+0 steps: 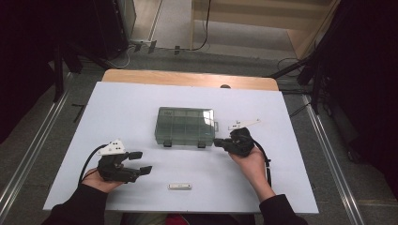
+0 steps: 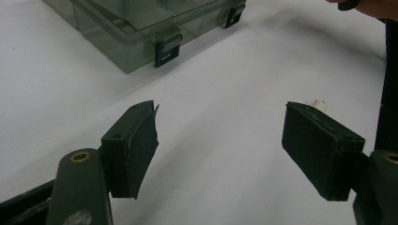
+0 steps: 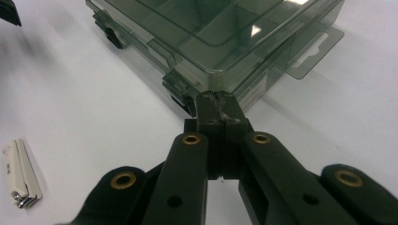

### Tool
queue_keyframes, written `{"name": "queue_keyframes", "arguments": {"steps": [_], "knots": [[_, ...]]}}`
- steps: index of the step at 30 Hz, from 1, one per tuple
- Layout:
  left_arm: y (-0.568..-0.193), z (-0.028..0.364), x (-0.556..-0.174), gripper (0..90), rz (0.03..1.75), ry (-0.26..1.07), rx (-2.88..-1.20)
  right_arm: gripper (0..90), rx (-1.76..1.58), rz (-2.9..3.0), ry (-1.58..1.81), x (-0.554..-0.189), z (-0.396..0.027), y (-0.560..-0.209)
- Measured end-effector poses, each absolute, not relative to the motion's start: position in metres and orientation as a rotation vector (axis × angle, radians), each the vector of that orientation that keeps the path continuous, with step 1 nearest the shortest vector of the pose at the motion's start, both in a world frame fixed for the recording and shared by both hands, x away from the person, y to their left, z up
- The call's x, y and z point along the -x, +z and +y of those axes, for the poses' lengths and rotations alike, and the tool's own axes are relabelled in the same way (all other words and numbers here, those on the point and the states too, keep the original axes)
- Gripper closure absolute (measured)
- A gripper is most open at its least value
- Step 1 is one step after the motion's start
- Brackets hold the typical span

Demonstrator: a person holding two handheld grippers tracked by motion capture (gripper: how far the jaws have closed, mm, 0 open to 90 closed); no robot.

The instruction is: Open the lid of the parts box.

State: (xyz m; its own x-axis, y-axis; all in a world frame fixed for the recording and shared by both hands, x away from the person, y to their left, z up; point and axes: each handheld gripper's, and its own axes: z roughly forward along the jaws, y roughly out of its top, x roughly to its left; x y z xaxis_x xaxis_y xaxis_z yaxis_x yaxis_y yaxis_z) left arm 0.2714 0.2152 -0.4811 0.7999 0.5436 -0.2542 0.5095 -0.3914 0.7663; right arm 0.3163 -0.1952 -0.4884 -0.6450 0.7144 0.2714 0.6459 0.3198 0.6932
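A: How are the hands sitting?

B: Both are resting low on the white table (image 1: 131, 103). The left gripper (image 1: 143, 161) is lying with its jaws spread wide, nothing between them. The right gripper (image 1: 218, 141) is pointing left, jaws pressed together, tips at the near right corner of the box (image 1: 185, 125), by its right latch (image 3: 180, 89).

A: Counts?

B: One smoky compartment box with two latches, and one small white clip (image 1: 180, 186).

A: Orientation?

B: The box is lying mid-table, lid shut, long axis left-right, latches facing the person.
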Motion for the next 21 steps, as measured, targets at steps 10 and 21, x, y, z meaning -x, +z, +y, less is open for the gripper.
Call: {"name": "queue_keyframes", "arguments": {"steps": [10, 21], "knots": [[-0.482, 0.215, -0.272, 26.7, 0.783, 0.042, -2.059, 90.0, -1.275, 2.481, 1.276, -0.319, -0.194, -0.48], [-0.482, 0.214, -0.274, 26.7, 0.778, 0.038, -2.058, 90.0, -1.265, 2.476, 1.284, -0.325, -0.194, -0.474]]}}
